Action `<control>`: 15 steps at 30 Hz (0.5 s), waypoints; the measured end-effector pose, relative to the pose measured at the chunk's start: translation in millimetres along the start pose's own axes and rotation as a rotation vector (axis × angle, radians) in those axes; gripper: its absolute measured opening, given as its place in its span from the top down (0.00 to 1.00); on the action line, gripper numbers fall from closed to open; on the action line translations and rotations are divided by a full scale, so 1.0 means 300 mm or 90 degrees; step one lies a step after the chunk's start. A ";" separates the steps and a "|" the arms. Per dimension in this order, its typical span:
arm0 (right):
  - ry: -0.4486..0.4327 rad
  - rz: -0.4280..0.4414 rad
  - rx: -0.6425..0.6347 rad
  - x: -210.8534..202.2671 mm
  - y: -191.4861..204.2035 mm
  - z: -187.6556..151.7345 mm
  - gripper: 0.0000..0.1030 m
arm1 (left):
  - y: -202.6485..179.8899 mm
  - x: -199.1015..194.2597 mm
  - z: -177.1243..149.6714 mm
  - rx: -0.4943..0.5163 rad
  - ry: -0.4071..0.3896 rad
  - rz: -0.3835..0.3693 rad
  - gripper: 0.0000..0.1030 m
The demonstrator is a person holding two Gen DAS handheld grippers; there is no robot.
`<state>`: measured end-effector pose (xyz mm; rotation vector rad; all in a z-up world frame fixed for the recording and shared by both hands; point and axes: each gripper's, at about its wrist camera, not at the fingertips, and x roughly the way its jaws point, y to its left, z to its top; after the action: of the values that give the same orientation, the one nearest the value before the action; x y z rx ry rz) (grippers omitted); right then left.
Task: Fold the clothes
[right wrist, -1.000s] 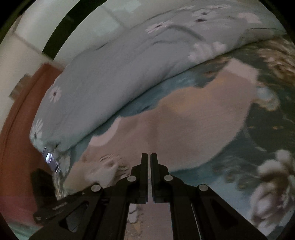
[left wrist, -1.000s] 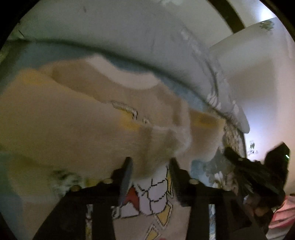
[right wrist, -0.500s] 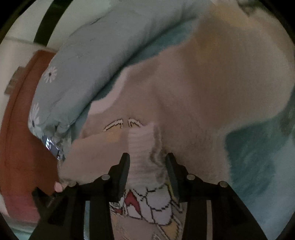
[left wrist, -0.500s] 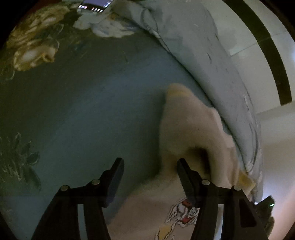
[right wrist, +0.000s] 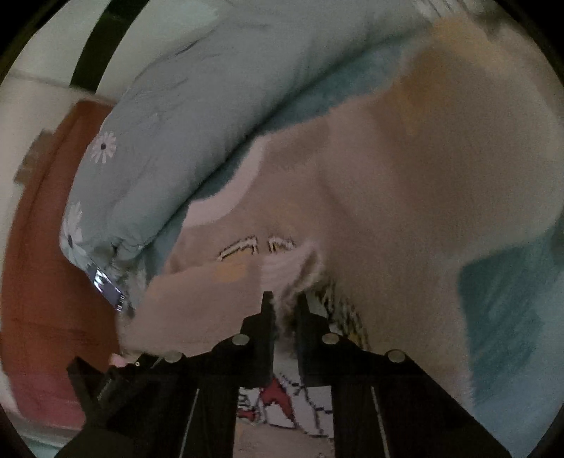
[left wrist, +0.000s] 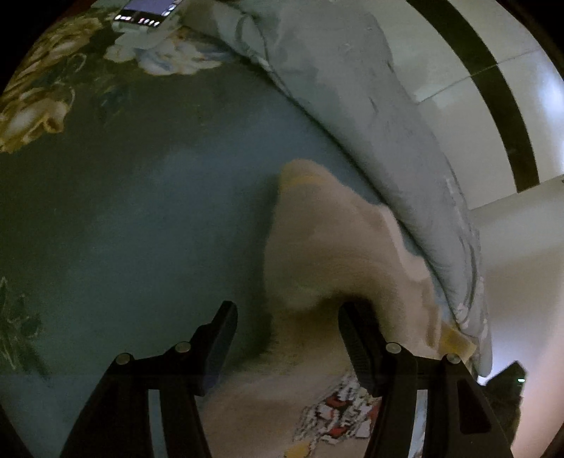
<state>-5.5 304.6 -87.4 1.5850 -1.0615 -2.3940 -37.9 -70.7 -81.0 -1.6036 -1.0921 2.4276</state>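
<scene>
**A:** So, starting at the left — what is that side doing?

**B:** The left gripper [left wrist: 287, 338] has its fingers spread wide, grasping nothing. It hangs over the dark teal floral bedsheet [left wrist: 141, 218], and the fuzzy cream sweater with a red-and-white pixel cartoon on its front [left wrist: 324, 246] lies on the bed, partly between and beyond those fingers, its yellow-banded cuff [left wrist: 296, 174] pointing away towards the pale blue-grey quilt with daisy print [left wrist: 352, 88].

**A:** And the right?

**B:** The right gripper [right wrist: 283, 310] is nearly closed, with a tuft of the sweater [right wrist: 405, 197] — the ribbed pale sleeve end [right wrist: 285, 262], I think — caught between its fingers. The sleeve looks laid inward across the chest, near the stitched lettering.

**A:** How should this step be done well?

**B:** My guess is the sleeves are being folded in. I would set the held sleeve flat across the body, let go only once it rests without a hump, and keep the free left gripper low to press the raised fold by its right finger.

**A:** Anything unclear?

**B:** Plenty. Both views are dim and smeared. The hem and the lower body are cut off, so I cannot tell how far the folding has got. Whether the right fingers truly pinch the fabric or merely stand in the fuzz is hard to judge. A lit phone-like screen [left wrist: 148, 12] sits at the bed's far edge, only partly seen.
</scene>
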 end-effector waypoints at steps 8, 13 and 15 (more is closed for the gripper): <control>-0.109 -0.073 -0.079 -0.151 0.005 0.132 0.91 | 0.045 -0.021 0.001 -0.020 -0.005 0.001 0.38; -0.082 -0.152 -0.038 -0.071 -0.107 0.143 0.98 | 0.060 -0.058 -0.008 -0.019 -0.015 0.023 0.38; -0.072 -0.146 0.007 -0.071 -0.178 0.145 0.98 | 0.084 -0.063 -0.008 -0.044 -0.006 0.002 0.38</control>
<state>-16.2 375.7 -92.2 1.6759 -0.9585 -2.6578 -18.6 -95.6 -80.6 -1.6159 -1.1883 2.4280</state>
